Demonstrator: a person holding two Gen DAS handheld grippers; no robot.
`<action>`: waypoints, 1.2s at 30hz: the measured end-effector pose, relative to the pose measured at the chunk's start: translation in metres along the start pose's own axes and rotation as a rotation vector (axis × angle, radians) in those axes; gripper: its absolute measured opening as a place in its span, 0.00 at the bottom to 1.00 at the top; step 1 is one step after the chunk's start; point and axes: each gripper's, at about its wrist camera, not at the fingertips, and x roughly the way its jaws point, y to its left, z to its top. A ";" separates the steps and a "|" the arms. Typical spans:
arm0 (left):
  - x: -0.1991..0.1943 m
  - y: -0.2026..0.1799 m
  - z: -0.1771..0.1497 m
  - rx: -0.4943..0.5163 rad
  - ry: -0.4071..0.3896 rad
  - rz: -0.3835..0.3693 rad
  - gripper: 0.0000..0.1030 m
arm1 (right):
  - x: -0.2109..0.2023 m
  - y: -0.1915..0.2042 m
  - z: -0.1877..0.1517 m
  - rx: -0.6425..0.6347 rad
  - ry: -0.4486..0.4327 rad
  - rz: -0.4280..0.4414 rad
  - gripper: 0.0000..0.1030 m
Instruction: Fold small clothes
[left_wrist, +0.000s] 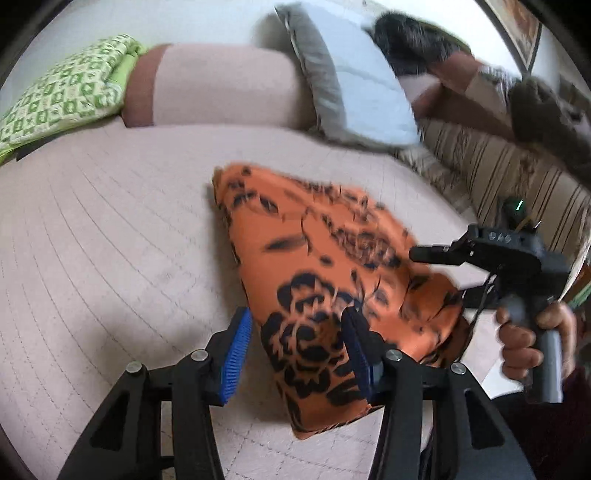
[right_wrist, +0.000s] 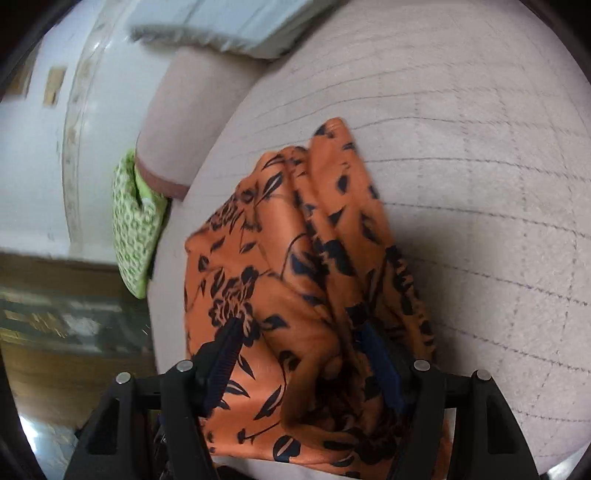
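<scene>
Two parted grippers, left gripper (left_wrist: 297, 350) and right gripper (right_wrist: 301, 363), astride orange cloth (left_wrist: 325, 258); pillow (left_wrist: 354, 77) beyond.

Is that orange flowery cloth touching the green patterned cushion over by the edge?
Apart. In the left wrist view, bare quilted cover lies between the orange cloth and the green cushion in the far corner.

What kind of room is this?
Probably a living room or bedroom at home: a quilted beige sofa or bed surface, a grey-edged cushion and a green patterned pillow behind the orange floral garment.
</scene>
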 end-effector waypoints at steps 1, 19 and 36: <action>0.005 -0.003 -0.005 0.012 0.019 0.005 0.50 | 0.000 0.005 -0.003 -0.037 -0.001 -0.023 0.35; 0.031 -0.041 -0.021 0.106 0.157 0.040 0.57 | -0.040 -0.029 -0.026 -0.004 0.043 -0.201 0.27; 0.064 -0.008 0.042 0.016 -0.020 0.120 0.66 | -0.017 0.036 0.051 -0.127 -0.153 -0.172 0.26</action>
